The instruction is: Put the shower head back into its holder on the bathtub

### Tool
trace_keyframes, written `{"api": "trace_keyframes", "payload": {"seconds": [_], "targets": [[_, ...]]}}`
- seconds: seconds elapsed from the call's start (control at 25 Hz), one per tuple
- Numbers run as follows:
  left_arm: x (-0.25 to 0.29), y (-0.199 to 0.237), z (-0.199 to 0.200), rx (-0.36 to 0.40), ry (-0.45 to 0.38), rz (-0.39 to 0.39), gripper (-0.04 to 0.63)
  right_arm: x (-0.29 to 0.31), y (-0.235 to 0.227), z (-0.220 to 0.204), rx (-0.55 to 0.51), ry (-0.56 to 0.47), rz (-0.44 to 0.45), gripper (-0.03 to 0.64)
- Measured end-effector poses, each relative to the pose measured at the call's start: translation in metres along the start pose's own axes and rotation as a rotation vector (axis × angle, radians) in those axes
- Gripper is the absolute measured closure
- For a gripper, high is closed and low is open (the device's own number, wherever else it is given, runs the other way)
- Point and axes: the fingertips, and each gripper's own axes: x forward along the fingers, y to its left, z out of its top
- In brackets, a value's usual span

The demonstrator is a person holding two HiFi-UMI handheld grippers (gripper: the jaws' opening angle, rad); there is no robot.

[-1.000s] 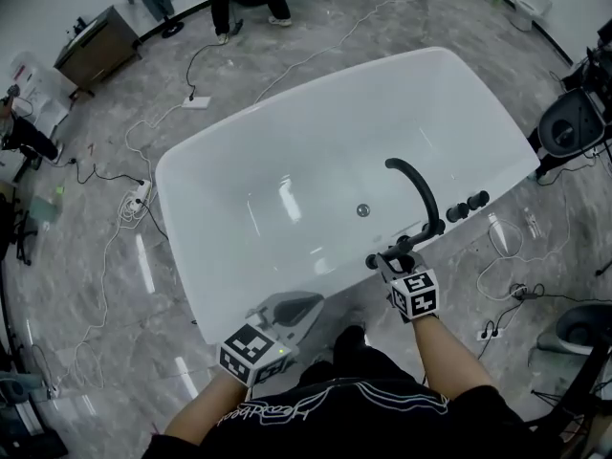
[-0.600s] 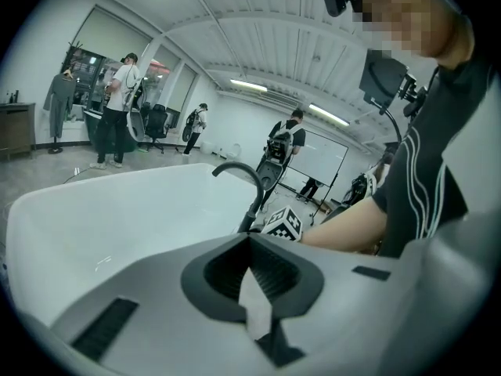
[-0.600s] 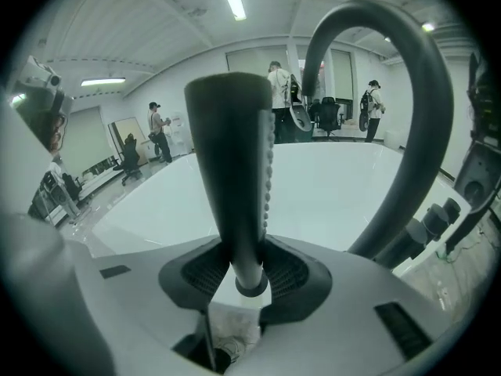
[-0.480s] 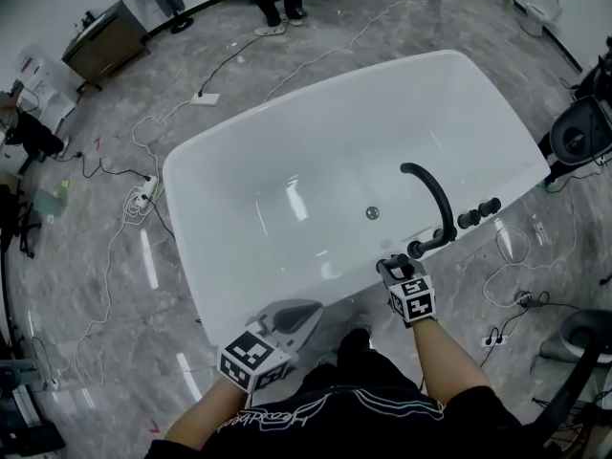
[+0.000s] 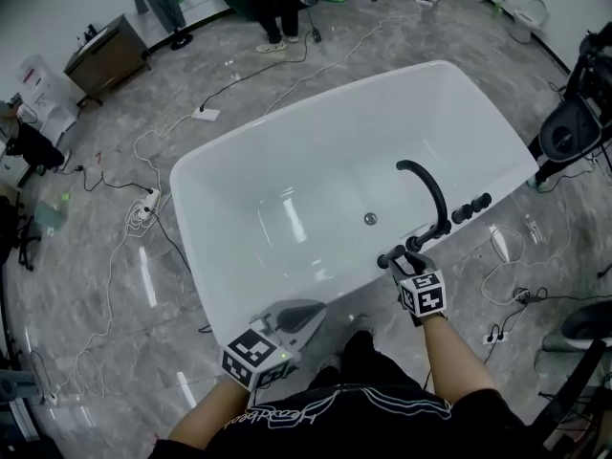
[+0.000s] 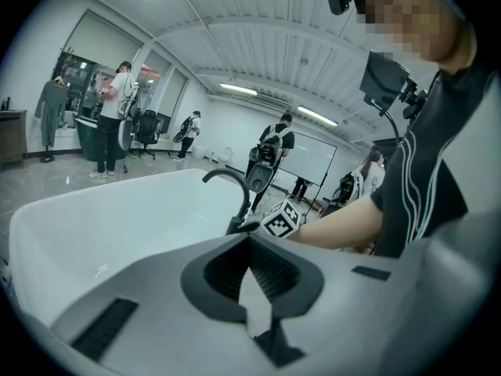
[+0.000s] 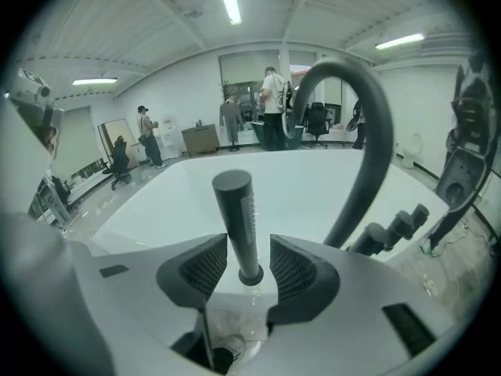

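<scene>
The shower head [image 7: 237, 222] showed only as a dark rod. Its top end was plain in the right gripper view, but its foot disappeared into a dark round collar [image 7: 250, 275] on the white rim, and how deep it sat there could not be told. From the head view it was a small dark stub [image 5: 385, 259], half covered by your right claw [image 5: 400, 261] and its marker cube, so the holder itself could not be made out.

The rod stood upright between the two pads of your right claw [image 7: 249, 269], with a narrow gap on either side, so neither pad pressed on it. Those jaws had just been opening and stood spread wide around it.

Just beyond the rod rose the black curved spout [image 7: 364, 131], and beside it a row of dark knobs [image 7: 399, 229], all on the near rim of the bathtub [image 5: 287, 151].

Your left claw [image 5: 287, 318] hung over the tub's near corner, well apart from the fittings. In the left gripper view its jaws [image 6: 252, 269] were pressed together with nothing between them.

Cables [image 5: 143, 199] trailed across the grey floor around the tub.
</scene>
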Motion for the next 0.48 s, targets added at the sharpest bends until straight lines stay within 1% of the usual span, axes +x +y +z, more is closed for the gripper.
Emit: {"api": "trace_keyframes", "payload": {"seconds": [0.12, 0.2, 0.28, 0.4, 0.48], "targets": [[-0.016, -0.021, 0.006, 0.035, -0.026, -0.044, 0.592, -0.054, 0.006, 0.012, 0.013, -0.074, -0.029, 0.46], [-0.023, -0.04, 0.014, 0.057, -0.044, -0.076, 0.592, -0.099, 0.019, 0.02, 0.032, -0.139, 0.005, 0.46], [-0.028, -0.061, 0.022, 0.087, -0.054, -0.101, 0.592, -0.149, 0.045, 0.028, 0.05, -0.207, 0.097, 0.462], [-0.037, -0.093, 0.041, 0.114, -0.092, -0.133, 0.592, -0.222, 0.094, 0.038, 0.082, -0.308, 0.292, 0.471], [-0.045, -0.117, 0.05, 0.126, -0.122, -0.158, 0.592, -0.267, 0.119, 0.038, 0.078, -0.364, 0.371, 0.522]]}}
